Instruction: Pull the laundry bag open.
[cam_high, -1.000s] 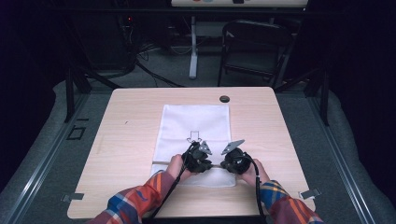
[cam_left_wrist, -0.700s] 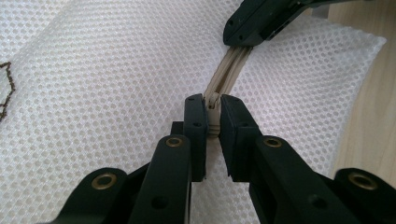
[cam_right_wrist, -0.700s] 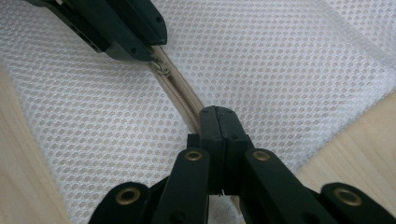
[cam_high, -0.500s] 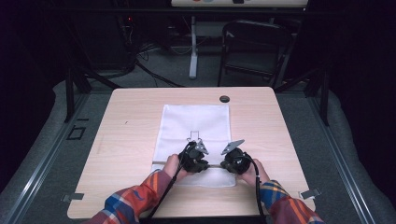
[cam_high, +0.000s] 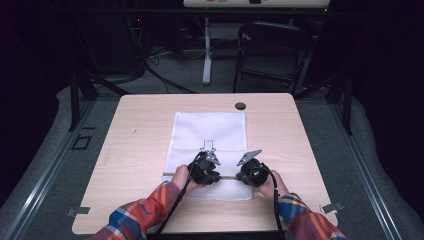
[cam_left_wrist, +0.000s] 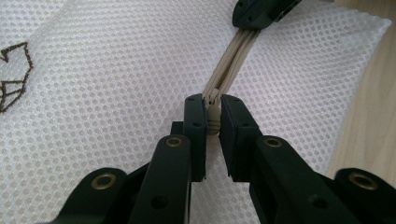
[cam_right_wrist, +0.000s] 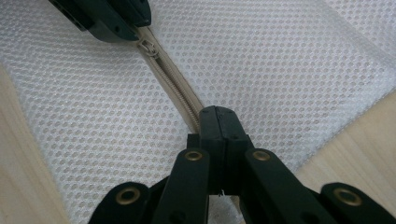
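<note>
From the high view, your two hands sit close together near the front edge of the table (cam_high: 125, 150), both over the near end of the white mesh bag (cam_high: 210, 130). Compared with a second ago, your left gripper (cam_high: 205, 170) has slid a little toward your left, while your right gripper (cam_high: 252, 172) holds about the same spot; the gap between them has widened slightly. That reads as the zip being drawn along, though how far is hard to tell at this size

In the left gripper view, your jaws are pressed in on the beige zipper pull (cam_left_wrist: 213, 112), pinching it from both sides. The zipper tape (cam_left_wrist: 231, 65) runs away from it to the other gripper at the top edge

In the right gripper view, your jaws are pressed together on the zipper tape (cam_right_wrist: 180, 100), anchoring the bag. Ahead, the slider (cam_right_wrist: 149, 48) sits just at the tip of your left gripper, and the teeth between look closed. Keep the anchor firm, or the mesh will bunch
</note>
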